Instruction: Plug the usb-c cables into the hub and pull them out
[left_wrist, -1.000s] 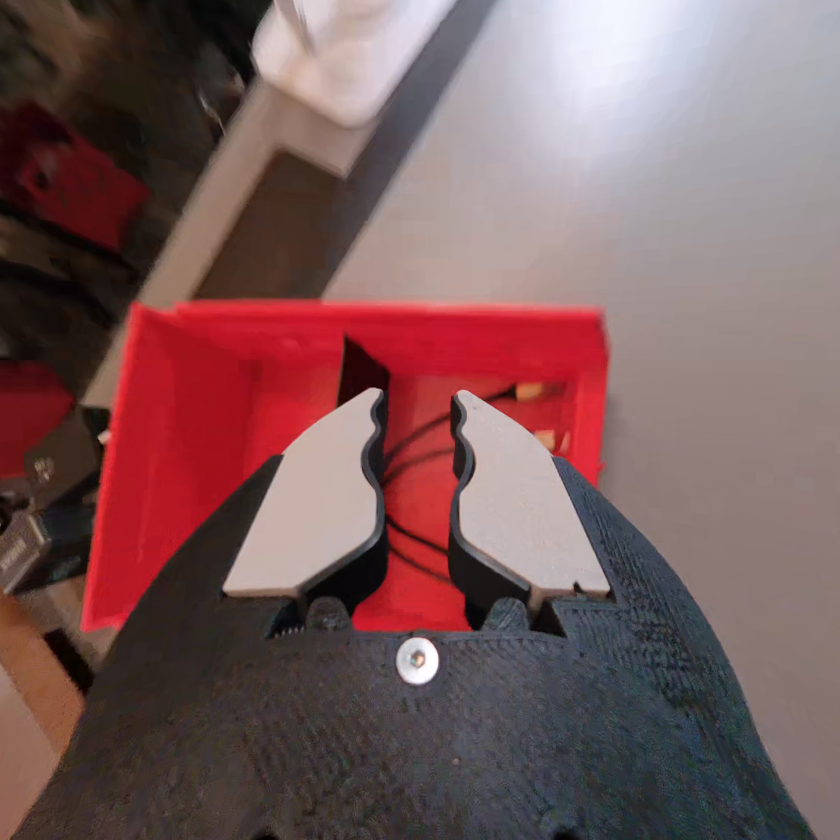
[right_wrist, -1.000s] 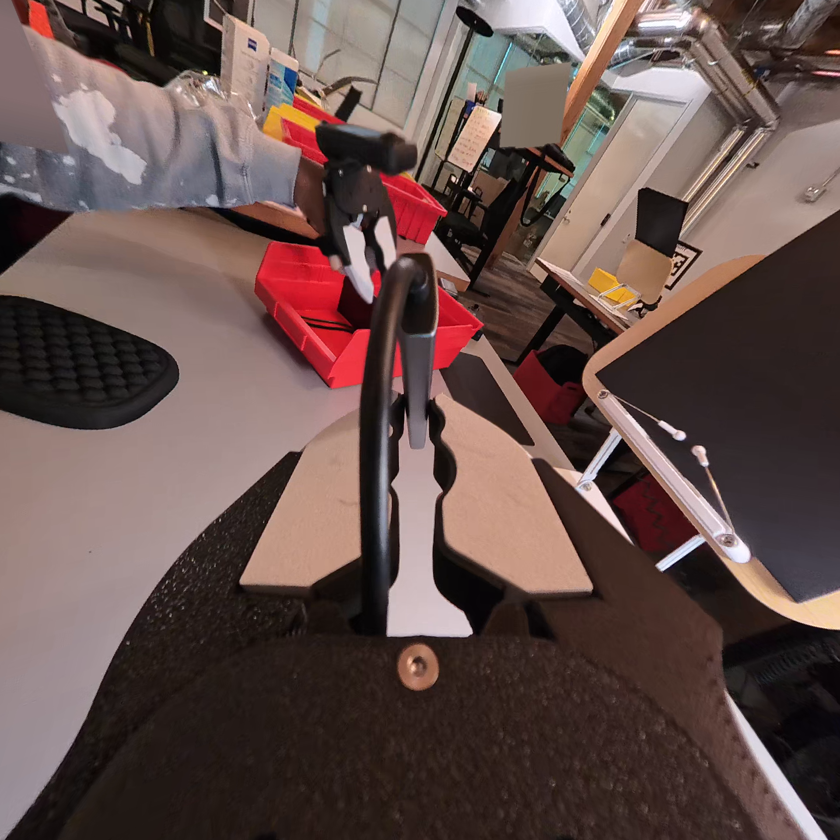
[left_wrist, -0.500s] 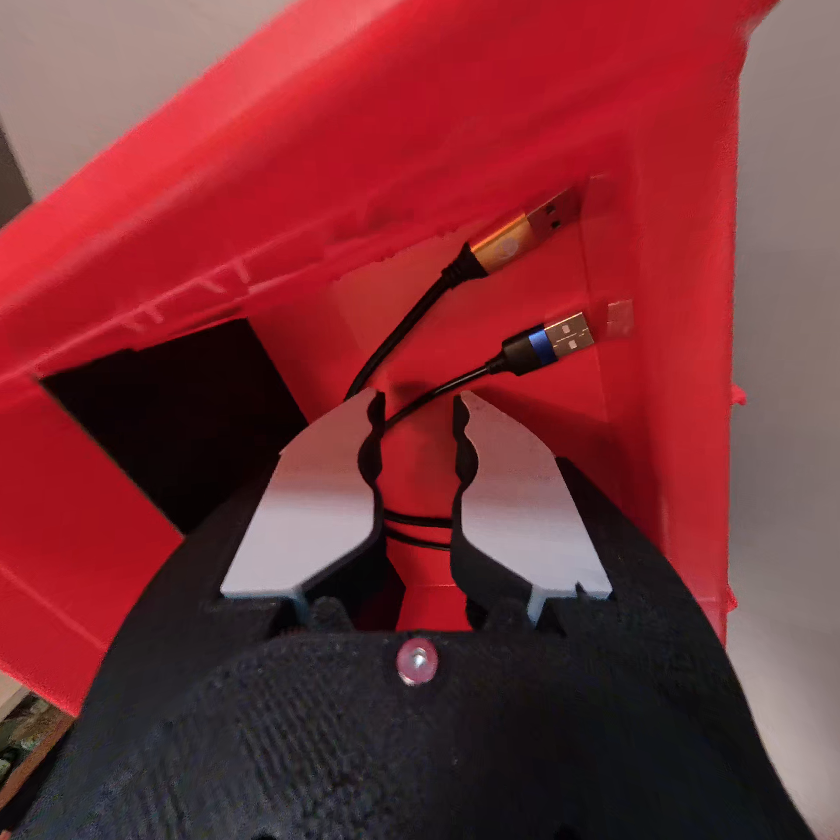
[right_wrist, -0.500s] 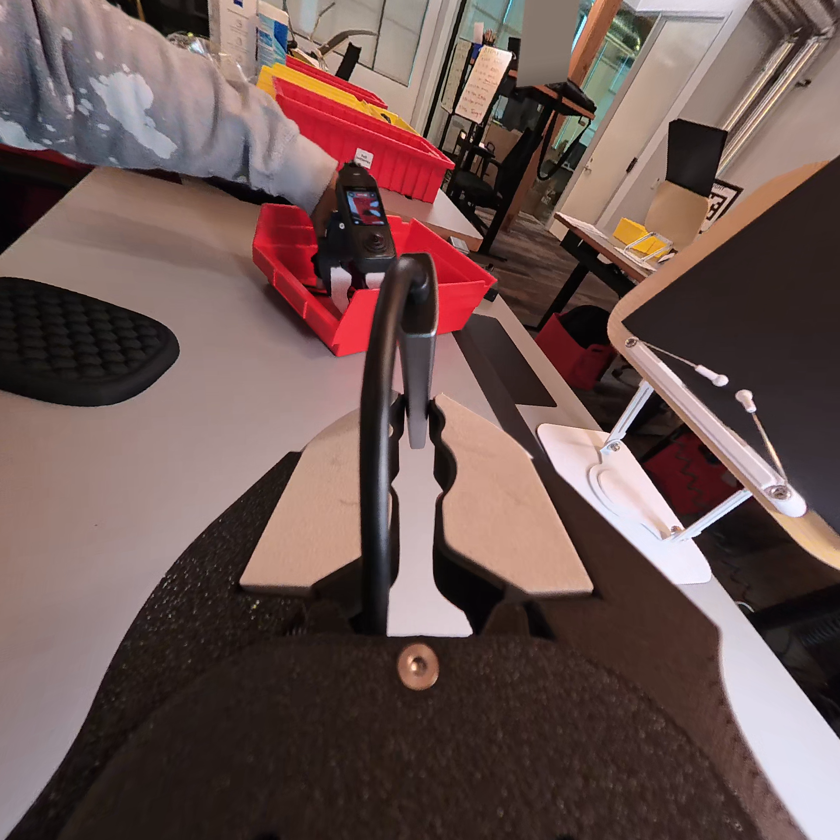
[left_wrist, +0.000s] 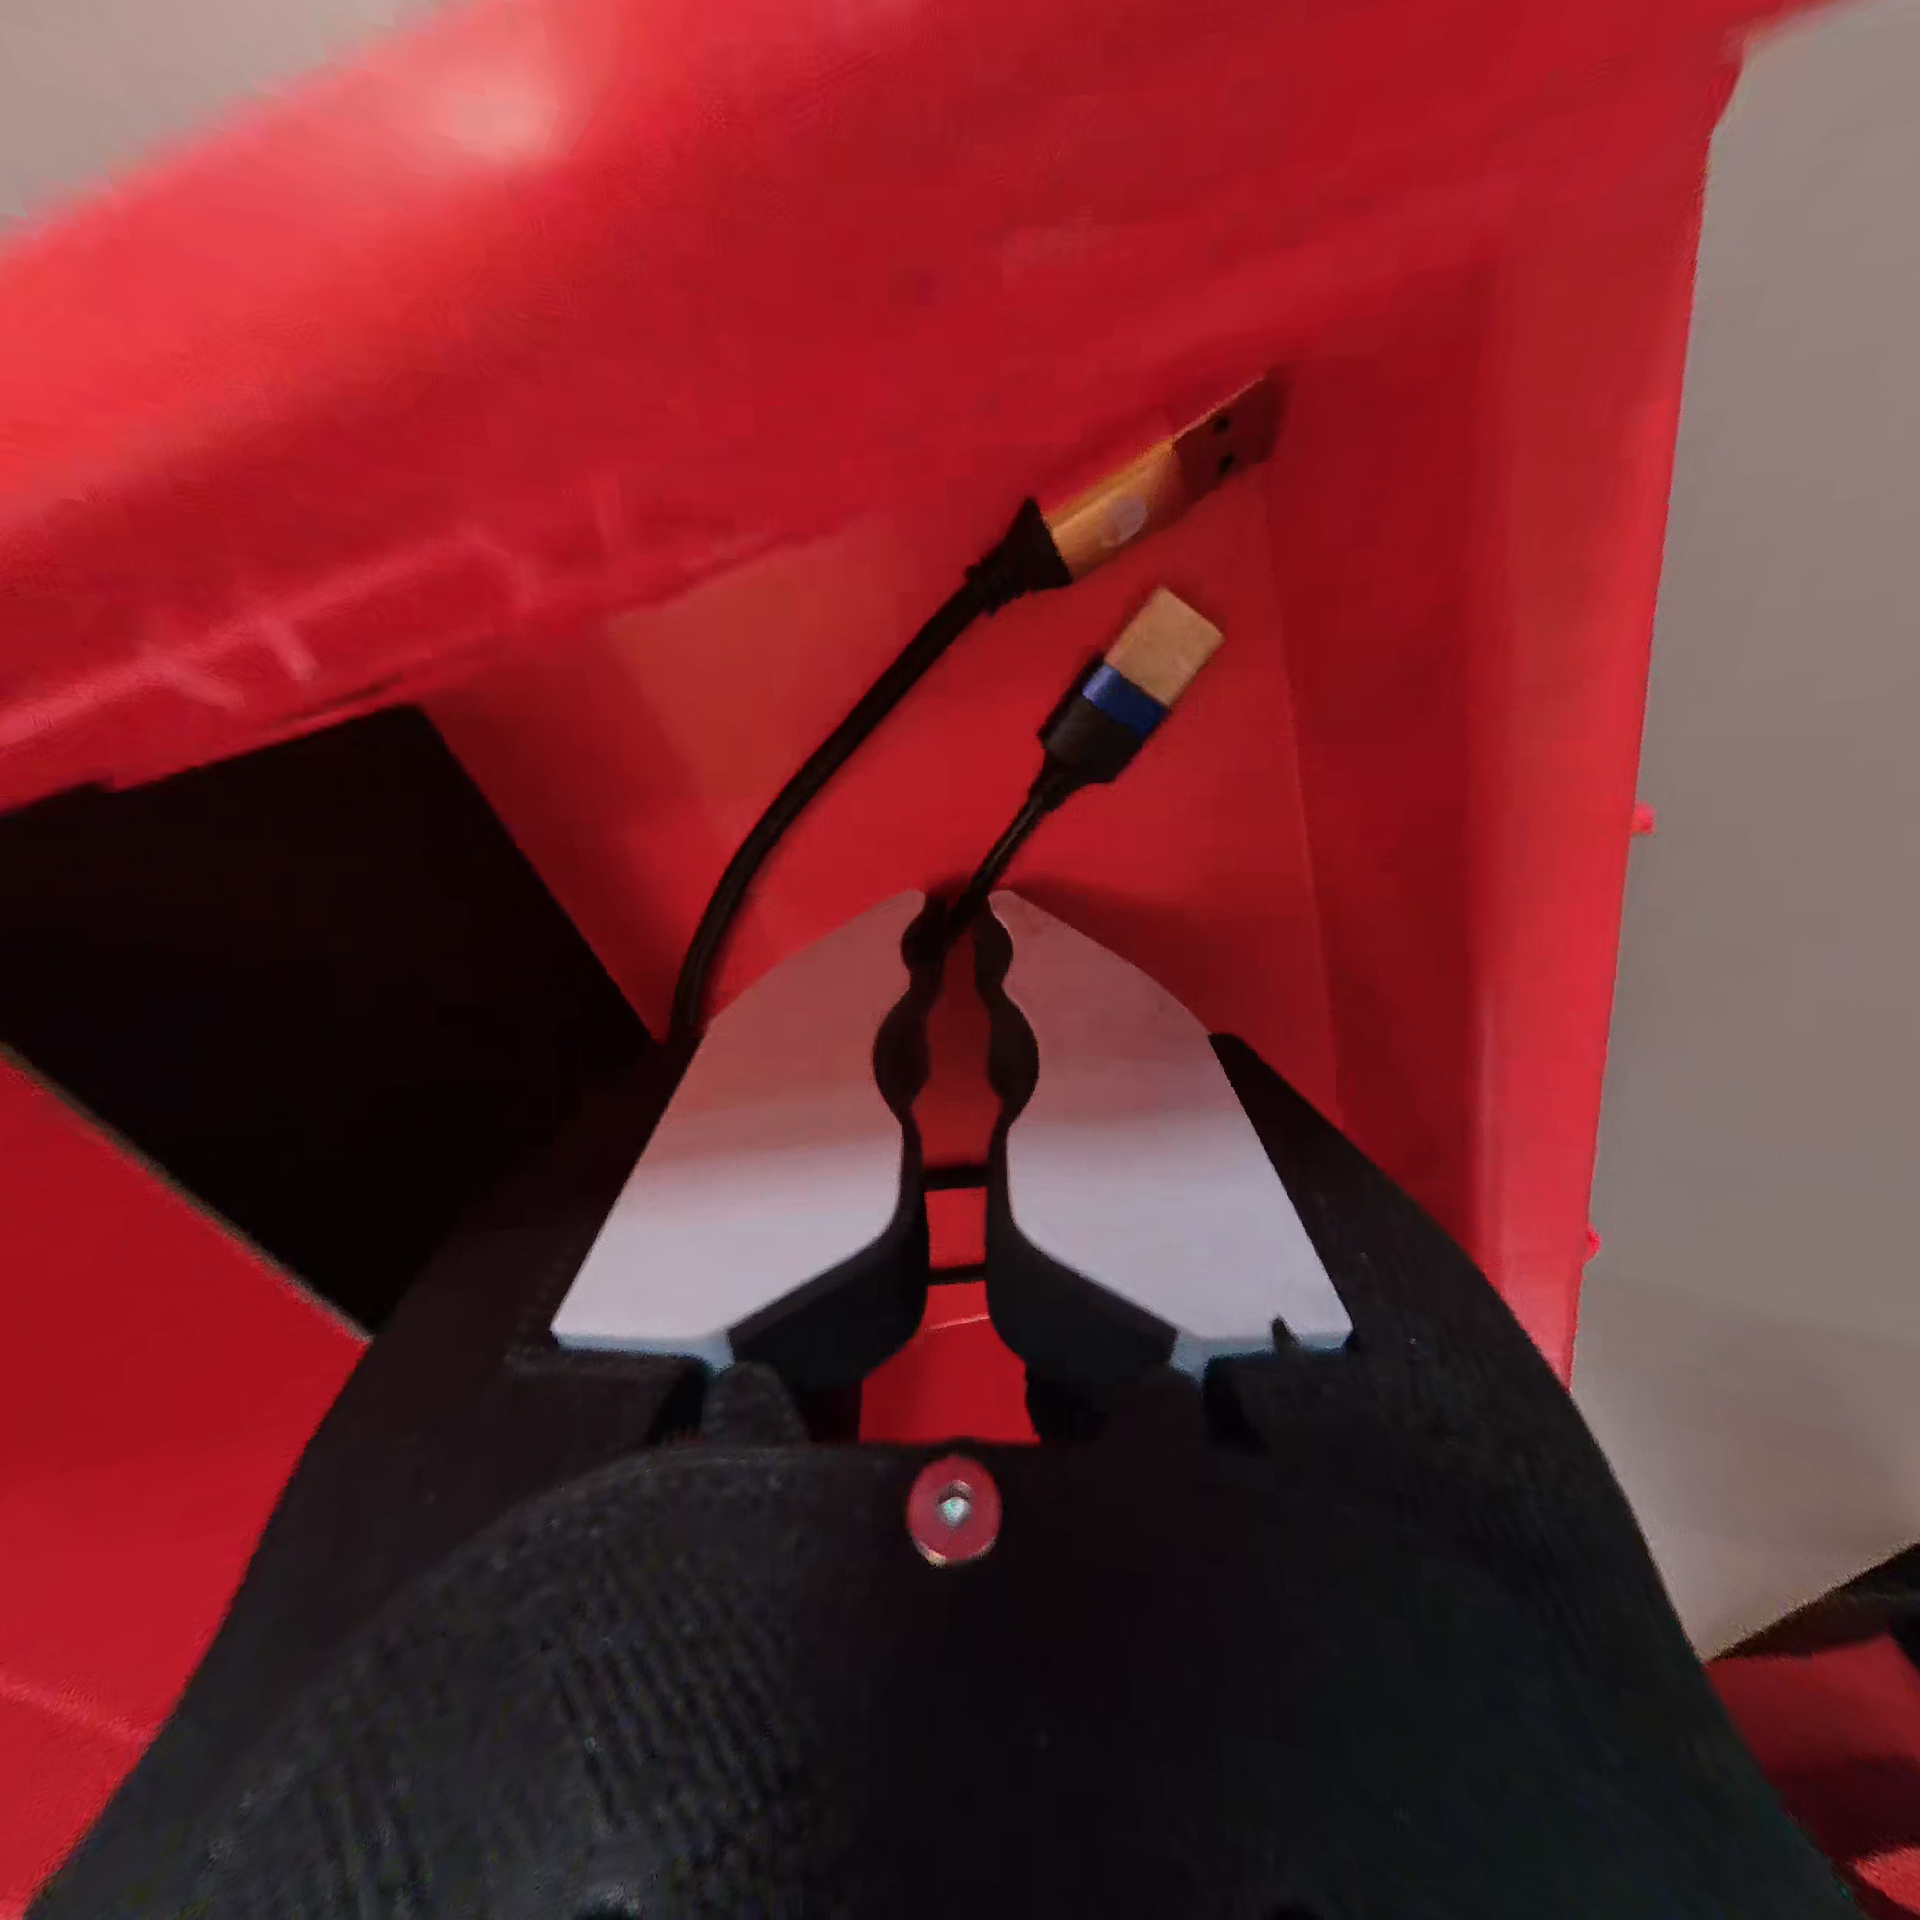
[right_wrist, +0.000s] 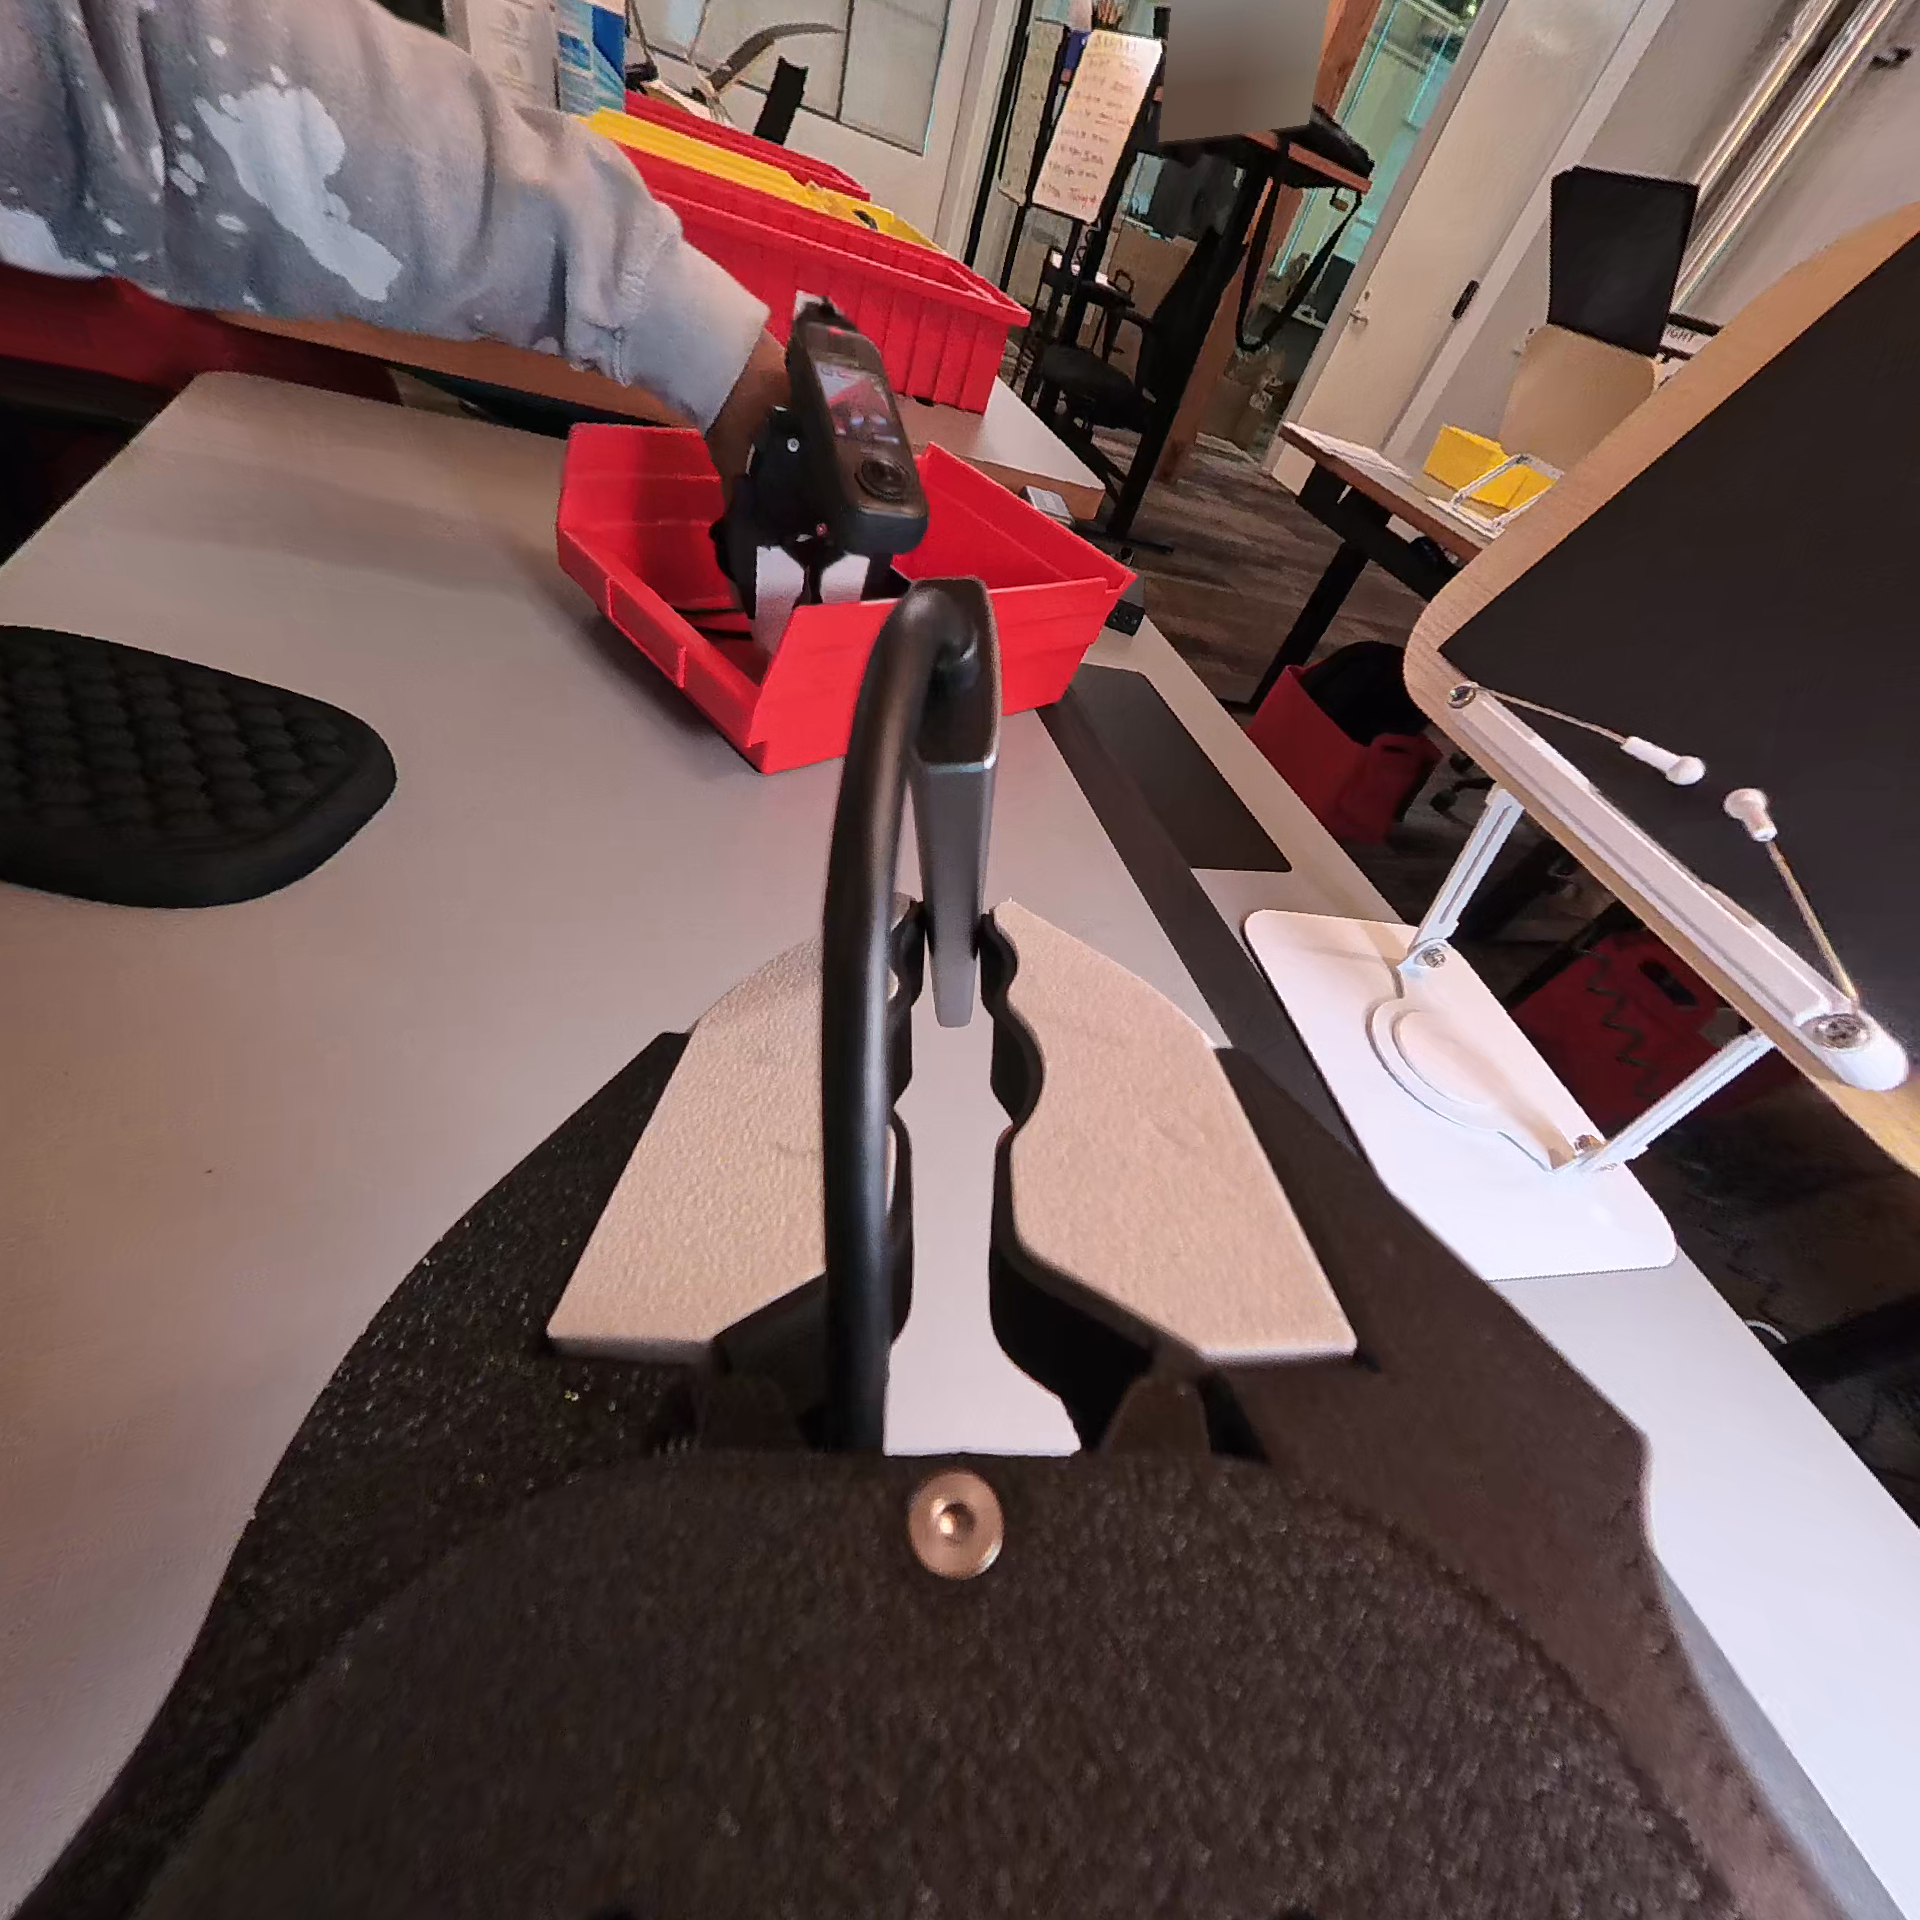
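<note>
My black left gripper (left_wrist: 954, 914) has pale grey pads. At one o'clock, a gold-sleeved plug (left_wrist: 1117, 516) and blue-banded plug (left_wrist: 1127, 694) lie in the red bin (left_wrist: 727, 312).

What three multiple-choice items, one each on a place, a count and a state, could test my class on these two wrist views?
1. Where is the left gripper working?
A. Inside the red bin
B. Over the black mat
C. Beside the white stand

2. How many cable plugs lie ahead of its fingers in the bin?
A. One
B. Two
C. Four

3. What is the right gripper doing?
A. Hanging open and empty
B. Resting shut on the table
C. Holding the grey hub by its lower end

Answers: 1 A, red walls surround the fingers; 2 B, a gold-collared plug and a blue-collared plug show; 3 C, the hub sits clamped between its fingers, its black lead arching back.
</note>
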